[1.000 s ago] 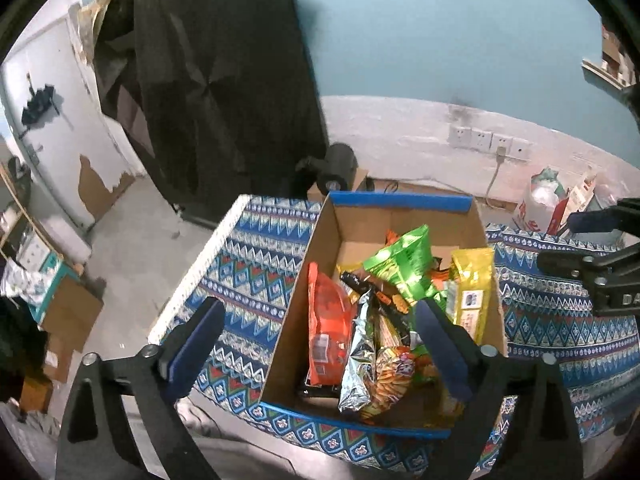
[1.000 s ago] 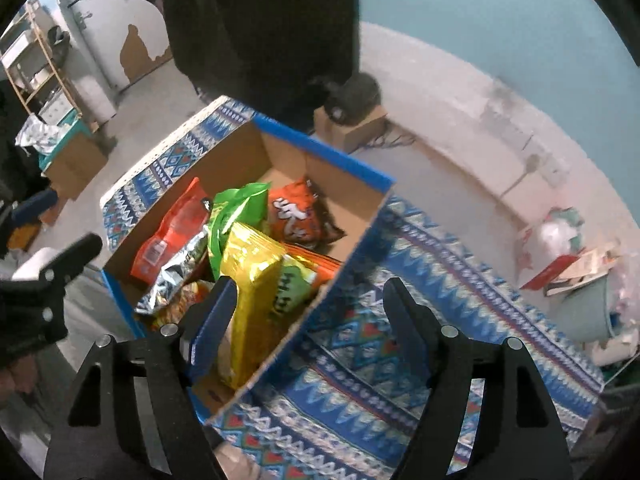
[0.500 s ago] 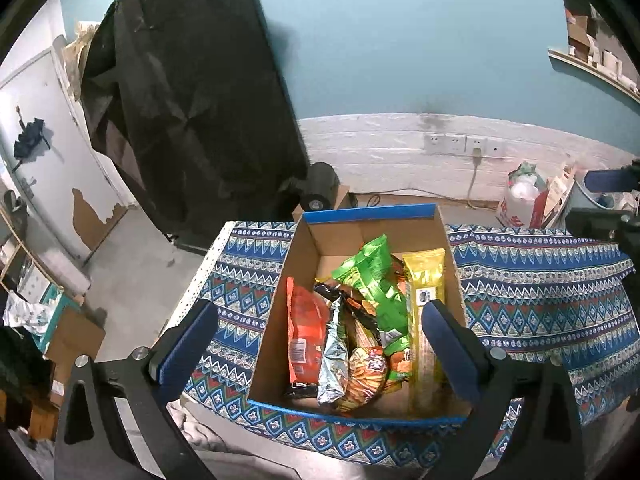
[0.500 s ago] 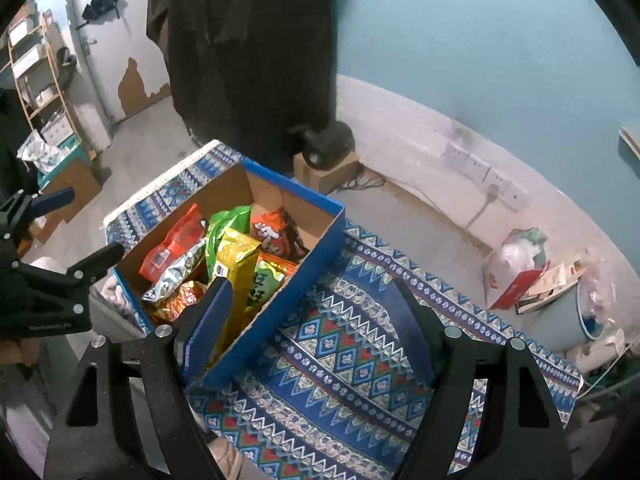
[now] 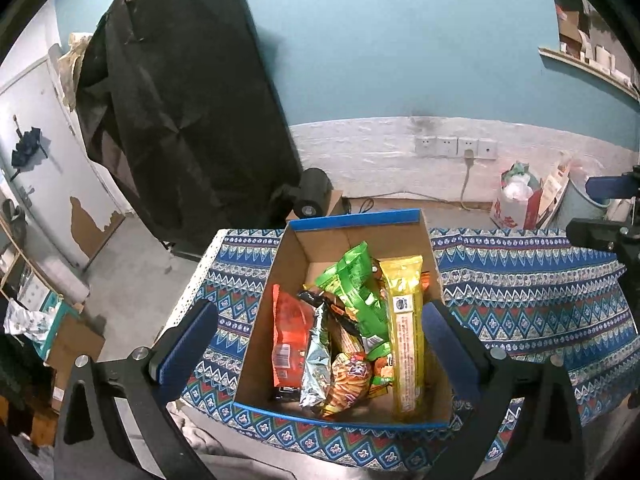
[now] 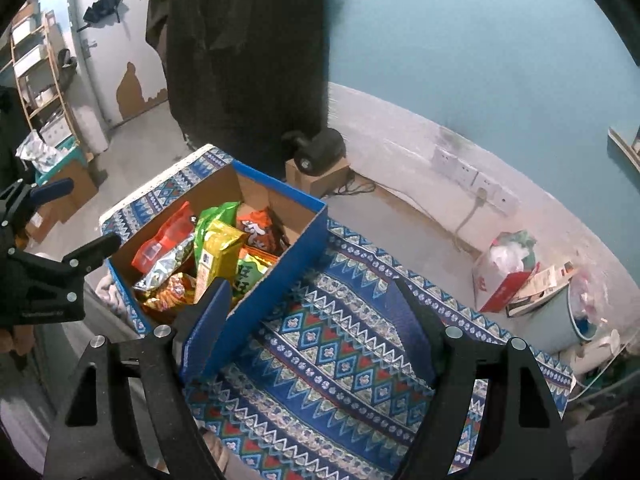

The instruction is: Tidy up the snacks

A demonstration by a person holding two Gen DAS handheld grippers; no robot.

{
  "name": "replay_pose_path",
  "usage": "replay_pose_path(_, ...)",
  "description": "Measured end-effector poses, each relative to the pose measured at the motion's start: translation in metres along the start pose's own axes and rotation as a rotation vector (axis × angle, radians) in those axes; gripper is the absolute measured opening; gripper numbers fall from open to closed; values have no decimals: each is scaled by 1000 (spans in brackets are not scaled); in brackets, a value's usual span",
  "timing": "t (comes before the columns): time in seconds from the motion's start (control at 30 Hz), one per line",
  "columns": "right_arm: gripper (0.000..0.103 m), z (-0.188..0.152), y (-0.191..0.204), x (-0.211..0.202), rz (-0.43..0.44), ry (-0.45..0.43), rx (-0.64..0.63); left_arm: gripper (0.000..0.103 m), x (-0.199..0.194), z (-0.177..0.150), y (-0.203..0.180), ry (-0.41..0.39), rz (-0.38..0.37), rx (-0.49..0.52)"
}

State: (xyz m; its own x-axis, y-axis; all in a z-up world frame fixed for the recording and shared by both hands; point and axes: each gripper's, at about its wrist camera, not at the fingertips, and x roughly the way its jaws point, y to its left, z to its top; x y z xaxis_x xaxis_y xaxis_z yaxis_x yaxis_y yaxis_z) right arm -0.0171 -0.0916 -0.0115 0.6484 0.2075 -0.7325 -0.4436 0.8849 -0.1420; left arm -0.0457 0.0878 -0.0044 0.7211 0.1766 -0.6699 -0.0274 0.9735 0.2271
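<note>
A blue-rimmed cardboard box (image 5: pixel 352 218) stands on a table with a blue patterned cloth (image 5: pixel 520 280). In it lie several snack bags: a red-orange one (image 5: pixel 288 340), a green one (image 5: pixel 356 284), a long yellow pack (image 5: pixel 406 332) and a silver one (image 5: pixel 318 360). My left gripper (image 5: pixel 320 344) is open and empty, raised above the box's near end. My right gripper (image 6: pixel 308 320) is open and empty, raised above the cloth to the right of the box (image 6: pixel 280 272). The yellow pack (image 6: pixel 220 252) also shows there.
A tall object under a black cover (image 5: pixel 180 112) stands behind the table's left end. A small black device (image 5: pixel 312 196) sits on a carton on the floor. Wall sockets (image 5: pixel 456 146), a red-and-white bag (image 5: pixel 516 200) and a bucket (image 6: pixel 576 312) are at the right.
Both grippers have pulled up and back from the box, so the box looks smaller and more of the room shows. Both stay open and empty.
</note>
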Motion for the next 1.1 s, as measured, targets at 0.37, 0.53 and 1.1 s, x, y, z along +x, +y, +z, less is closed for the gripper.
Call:
replay_pose_path(0.37, 78, -5, -14, 3, -5, 13, 16, 103, 1, 4, -5, 4, 1, 4)
replay_pose_path(0.53, 78, -5, -15, 4, -2, 19, 14, 103, 0, 4, -6, 2, 2, 12)
replay_pose_path(1.1, 78, -5, -16, 4, -10, 19, 12, 103, 2, 2, -6, 18, 11, 12)
